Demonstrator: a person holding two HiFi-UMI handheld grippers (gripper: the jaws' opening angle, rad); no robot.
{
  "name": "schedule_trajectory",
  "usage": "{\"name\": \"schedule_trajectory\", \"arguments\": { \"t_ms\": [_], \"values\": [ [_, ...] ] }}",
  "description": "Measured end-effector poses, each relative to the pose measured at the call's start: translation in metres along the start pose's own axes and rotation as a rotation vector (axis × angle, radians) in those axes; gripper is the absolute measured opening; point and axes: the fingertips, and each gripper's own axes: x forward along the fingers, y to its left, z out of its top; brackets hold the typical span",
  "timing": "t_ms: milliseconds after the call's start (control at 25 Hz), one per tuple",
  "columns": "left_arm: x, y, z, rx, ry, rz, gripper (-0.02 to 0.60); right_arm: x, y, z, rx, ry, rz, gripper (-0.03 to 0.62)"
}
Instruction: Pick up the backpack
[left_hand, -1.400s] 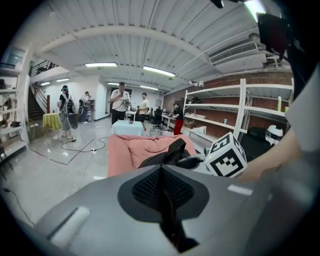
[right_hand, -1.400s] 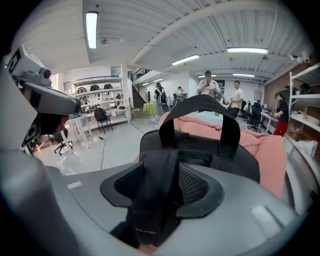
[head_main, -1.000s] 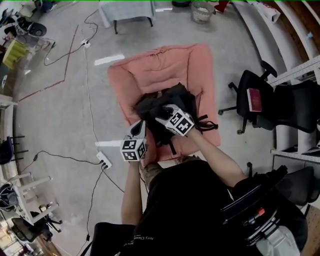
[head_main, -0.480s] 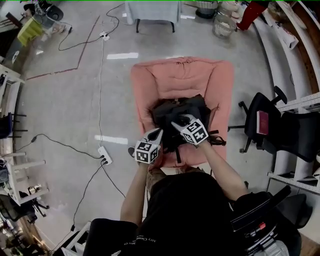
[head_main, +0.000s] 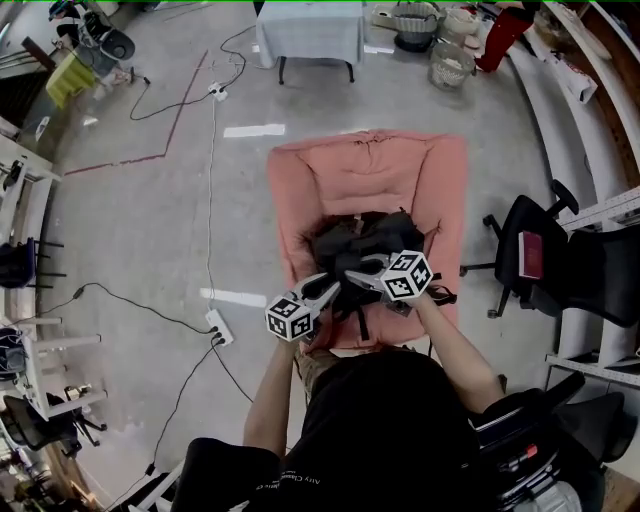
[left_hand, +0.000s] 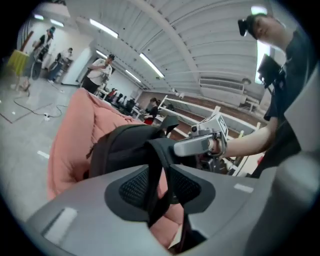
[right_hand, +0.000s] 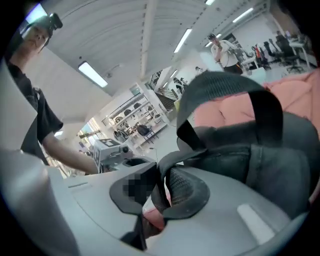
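Our left claw (head_main: 328, 288) has just been opening, and its two sides stand apart. A black strap (left_hand: 154, 170) of the backpack (head_main: 360, 238) hangs down between them. We can see a gap beside the strap, so nothing is squeezing it.

Our right claw (head_main: 358, 276) has just been closing. Its two sides press on a dark strap (right_hand: 166, 163) and pinch it. We cannot tell if it is the same strap as the other one.

Both claws are at the near edge of the backpack, with their tips close to each other. The backpack is black and lies on a big pink cushion (head_main: 370, 165), near its front end. The cushion sits on the grey floor (head_main: 130, 230). A black office chair (head_main: 530, 250) stands to the right of the cushion, apart from it.
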Motion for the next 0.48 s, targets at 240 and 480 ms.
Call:
{"name": "schedule_trajectory", "arguments": {
  "t_ms": [240,480],
  "values": [
    [0.021,-0.047,-0.004,-0.061,0.033,-0.267,0.123,-0.024,0.008,-0.004,-0.145,0.093,-0.053,0.089],
    [0.056,-0.077,-0.014,-0.057,0.057,-0.316,0.15,-0.036,0.02,-0.017,-0.15,0.117,-0.036,0.098]
  ]
}}
